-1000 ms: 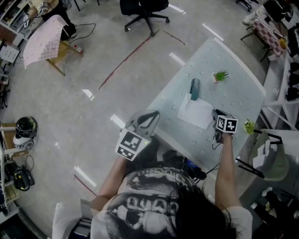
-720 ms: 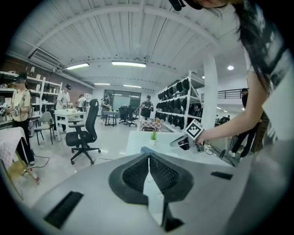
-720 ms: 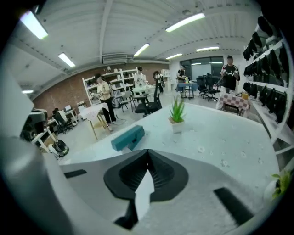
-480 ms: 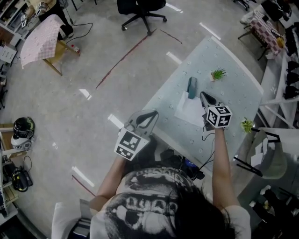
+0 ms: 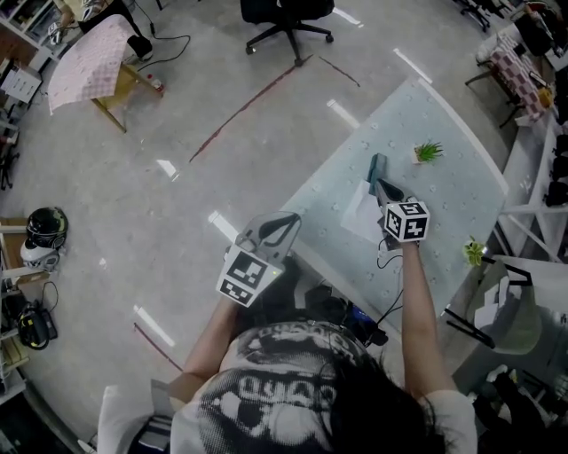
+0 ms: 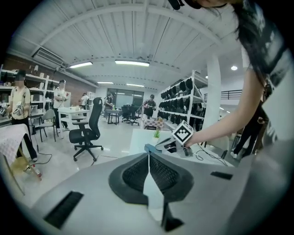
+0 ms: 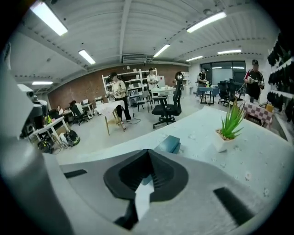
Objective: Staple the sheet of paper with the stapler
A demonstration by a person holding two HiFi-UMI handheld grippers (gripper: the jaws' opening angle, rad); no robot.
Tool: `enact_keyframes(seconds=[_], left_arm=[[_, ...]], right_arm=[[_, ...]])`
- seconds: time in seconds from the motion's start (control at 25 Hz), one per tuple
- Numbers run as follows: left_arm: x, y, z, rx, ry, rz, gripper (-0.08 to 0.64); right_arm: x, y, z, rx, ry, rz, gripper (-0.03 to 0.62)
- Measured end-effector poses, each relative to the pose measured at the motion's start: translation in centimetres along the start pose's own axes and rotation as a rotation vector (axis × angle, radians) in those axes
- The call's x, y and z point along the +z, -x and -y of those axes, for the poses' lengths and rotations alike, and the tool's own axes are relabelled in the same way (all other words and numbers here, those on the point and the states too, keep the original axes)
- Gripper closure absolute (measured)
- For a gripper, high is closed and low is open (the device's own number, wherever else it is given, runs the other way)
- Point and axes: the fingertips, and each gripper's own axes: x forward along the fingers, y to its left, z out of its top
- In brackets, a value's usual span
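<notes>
A white sheet of paper (image 5: 358,211) lies on the pale glass table (image 5: 461,177), its far corner at a teal stapler (image 5: 376,167). My right gripper (image 5: 380,183) hovers over the sheet with its tips just short of the stapler (image 7: 168,144). Its jaws (image 7: 147,153) have just been closing and now meet, with nothing seen between them. My left gripper (image 5: 291,215) hangs off the table's near left edge, pointing toward it. Its jaws (image 6: 148,156) are shut and empty. The left gripper view shows the stapler (image 6: 150,148) and the right gripper's marker cube beyond.
A small potted plant (image 5: 428,151) stands behind the stapler, and another one (image 5: 473,251) sits near the table's right edge. A black office chair (image 5: 284,13) is on the floor beyond. A cable trails from the right gripper over the near edge.
My right gripper has moved from the sheet's near right corner across the paper up to the stapler. The left gripper has stayed in place.
</notes>
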Motion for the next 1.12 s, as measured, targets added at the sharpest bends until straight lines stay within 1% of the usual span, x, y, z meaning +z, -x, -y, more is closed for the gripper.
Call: enact_keyframes(seconds=[0.08, 0.12, 0.16, 0.32, 0.44, 0.6, 0.76, 0.84, 0.92, 0.96, 1.04, 1.12], left_arm=[[-0.2, -0.5, -0.2, -0.007, -0.001, -0.003, 0.555], [-0.2, -0.9, -0.1, -0.018, -0.005, -0.006, 0.555], [-0.1, -1.4, 0.1, -0.035, -0.014, -0.009, 0.555], [0.3, -4.6, 1.3, -0.125, -0.07, -0.021, 0.555], [0.3, -8.5, 1.9, -0.196, -0.09, -0.03, 0.555], [0.1, -15.6, 2.5, -0.275, -0.07, -0.072, 0.555], [-0.7, -21.9, 3.4, -0.314, -0.019, -0.153, 0.555], [-1.3, -23.9, 4.2, -0.334, 0.004, -0.186, 0.555], [-1.9, -25.2, 4.7, -0.353, 0.011, -0.221, 0.555], [-2.2, -25.6, 4.8, -0.355, 0.001, -0.239, 0.555], [-2.9, -26.1, 4.8, -0.351, -0.043, -0.265, 0.555], [-3.5, -26.4, 5.0, -0.355, -0.09, -0.283, 0.555]], right_arm=[[-0.1, -0.2, -0.3, -0.017, 0.054, -0.035, 0.592], [-0.2, -0.2, -0.3, -0.028, 0.061, -0.041, 0.592], [0.0, 0.0, -0.3, -0.042, 0.051, -0.037, 0.592], [1.2, 1.6, 0.7, -0.091, -0.039, 0.029, 0.592], [0.6, 1.5, 1.2, -0.098, -0.059, -0.004, 0.592], [-0.6, 0.8, 0.9, -0.072, -0.104, -0.038, 0.591], [-0.8, 1.0, 0.9, -0.062, -0.137, -0.033, 0.591], [-0.9, 1.2, 1.2, -0.071, -0.15, -0.027, 0.591], [-0.9, 1.2, 1.5, -0.076, -0.175, -0.022, 0.591], [-0.8, 1.2, 1.7, -0.075, -0.189, -0.019, 0.591], [-0.8, 1.0, 1.8, -0.073, -0.202, -0.023, 0.591], [-1.3, 0.8, 1.7, -0.083, -0.186, -0.055, 0.592]])
